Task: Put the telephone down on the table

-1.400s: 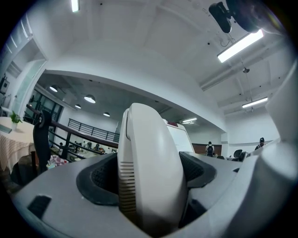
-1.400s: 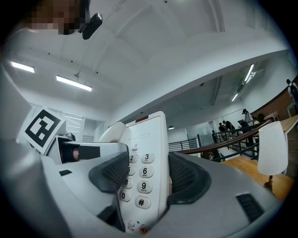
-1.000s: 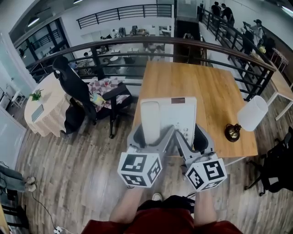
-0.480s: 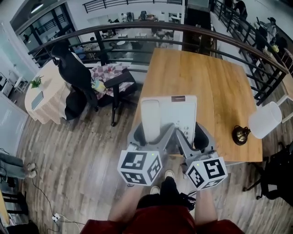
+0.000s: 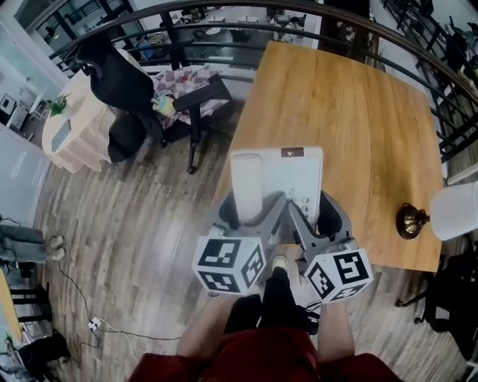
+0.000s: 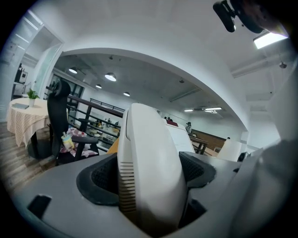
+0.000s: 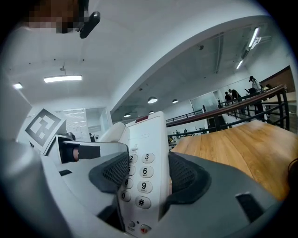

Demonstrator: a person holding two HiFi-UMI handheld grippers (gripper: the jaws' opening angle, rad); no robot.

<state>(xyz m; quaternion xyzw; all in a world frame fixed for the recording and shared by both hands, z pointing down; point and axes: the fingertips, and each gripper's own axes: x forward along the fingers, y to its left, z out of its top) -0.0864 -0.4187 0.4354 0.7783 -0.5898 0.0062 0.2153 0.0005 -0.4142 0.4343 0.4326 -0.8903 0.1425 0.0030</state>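
Observation:
A white desk telephone (image 5: 278, 182) with its handset on the left side hangs in the air over the near left corner of the wooden table (image 5: 351, 119). Both grippers hold it from the near end. My left gripper (image 5: 250, 213) is shut on the handset side; the handset (image 6: 146, 162) fills the gap between its dark pads. My right gripper (image 5: 312, 215) is shut on the keypad side, where the number keys (image 7: 139, 179) show between its pads. The phone's underside is hidden, so its height above the table cannot be told.
A small dark lamp base (image 5: 411, 221) with a white shade (image 5: 457, 212) stands near the table's right front corner. Black railing (image 5: 224, 22) runs behind the table. A black office chair (image 5: 123, 78) and a round cloth-covered table (image 5: 63, 130) stand on the wooden floor at left.
The telephone and both grippers have come forward over the table's near corner. The table now fills more of the view and the lamp has slid toward the right edge.

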